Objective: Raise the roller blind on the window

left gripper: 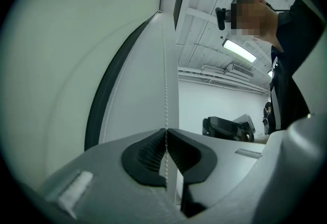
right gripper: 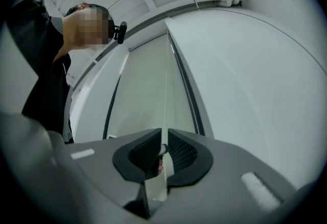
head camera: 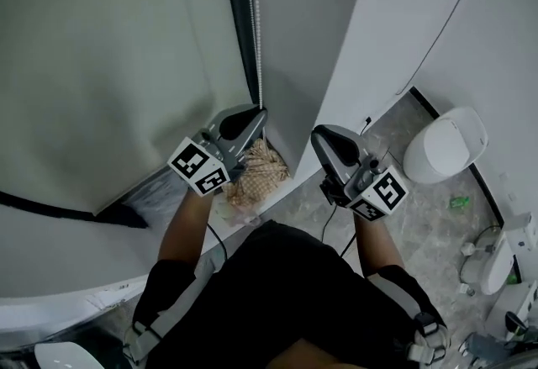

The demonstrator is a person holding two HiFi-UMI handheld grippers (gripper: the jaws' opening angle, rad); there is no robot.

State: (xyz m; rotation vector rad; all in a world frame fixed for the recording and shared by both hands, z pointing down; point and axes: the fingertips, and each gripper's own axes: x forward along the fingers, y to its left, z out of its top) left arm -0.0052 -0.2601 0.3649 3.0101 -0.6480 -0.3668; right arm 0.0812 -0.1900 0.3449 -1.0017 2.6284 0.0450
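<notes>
I am pinching the bead chain (left gripper: 165, 80) with the left gripper (left gripper: 166, 132), its pads pressed together on it, at the right edge of the roller blind (head camera: 109, 65), which is covering the window. The chain is running straight up from those fingers. The right gripper (right gripper: 164, 141) is sitting lower and further right, jaws a slit apart and gripping nothing, so I judge the left is nearer for the next pull.

Bead chain (head camera: 254, 23) upper end cut off by frame edge, far above left gripper (head camera: 259, 113) jaws; run below jaws hidden by gripper body. Pinkish bit (right gripper: 159, 166) between right gripper (right gripper: 164, 130) jaws too small to identify.
</notes>
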